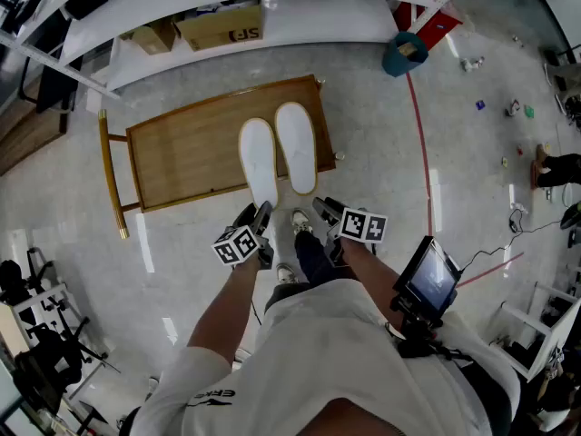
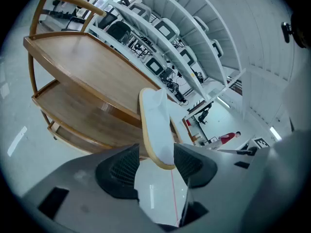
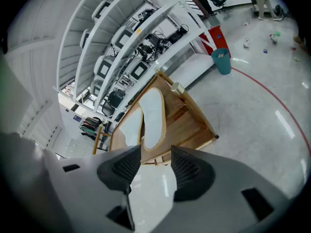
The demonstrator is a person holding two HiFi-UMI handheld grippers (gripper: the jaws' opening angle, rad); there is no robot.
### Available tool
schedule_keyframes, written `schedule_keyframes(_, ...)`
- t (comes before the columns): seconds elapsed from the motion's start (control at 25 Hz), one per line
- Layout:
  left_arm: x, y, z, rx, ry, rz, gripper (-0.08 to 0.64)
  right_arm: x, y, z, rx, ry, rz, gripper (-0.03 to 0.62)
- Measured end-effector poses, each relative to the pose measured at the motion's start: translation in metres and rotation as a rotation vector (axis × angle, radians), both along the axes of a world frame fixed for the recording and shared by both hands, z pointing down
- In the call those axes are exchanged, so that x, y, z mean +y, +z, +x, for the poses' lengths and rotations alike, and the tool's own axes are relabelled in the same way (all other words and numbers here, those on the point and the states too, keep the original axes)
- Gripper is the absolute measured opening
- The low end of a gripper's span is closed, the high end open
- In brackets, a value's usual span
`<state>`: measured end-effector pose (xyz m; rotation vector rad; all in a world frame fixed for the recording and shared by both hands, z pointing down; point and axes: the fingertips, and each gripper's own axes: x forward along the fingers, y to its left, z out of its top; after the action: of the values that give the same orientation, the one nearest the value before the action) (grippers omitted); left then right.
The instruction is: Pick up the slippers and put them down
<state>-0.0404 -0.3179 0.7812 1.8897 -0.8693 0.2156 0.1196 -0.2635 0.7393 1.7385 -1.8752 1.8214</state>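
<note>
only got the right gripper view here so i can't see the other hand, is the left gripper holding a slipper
Observer: No. The left gripper is open. The left slipper has its heel end between the pads, unclamped.
Operator: is that slipper fully on the table
Observer: No, its heel end overhangs the near edge of the wooden table.
Operator: where's my gripper from above
Observer: The right gripper is off the table's near edge, just right of the right slipper heel, not touching it.
</note>
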Motion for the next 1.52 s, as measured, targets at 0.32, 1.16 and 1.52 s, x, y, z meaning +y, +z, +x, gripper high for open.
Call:
schedule_keyframes(0.32,0.015,-0.011,0.002,0.041,0.014,0.021,0.213,0.004,-0.011,-0.008,0.007,-0.024,0.032,0.175)
schedule_keyframes(1.16,0.052,-0.185,-0.014,0.254,0.020,0.288,0.210,0.023,-0.154,-0.073,0.098,-0.102,0.400,0.172)
schedule_keyframes(1.52,0.104,-0.246,-0.013,0.342,0.069,0.371,0.144,0.063,-0.216,-0.092,0.133,-0.106,0.534,0.079)
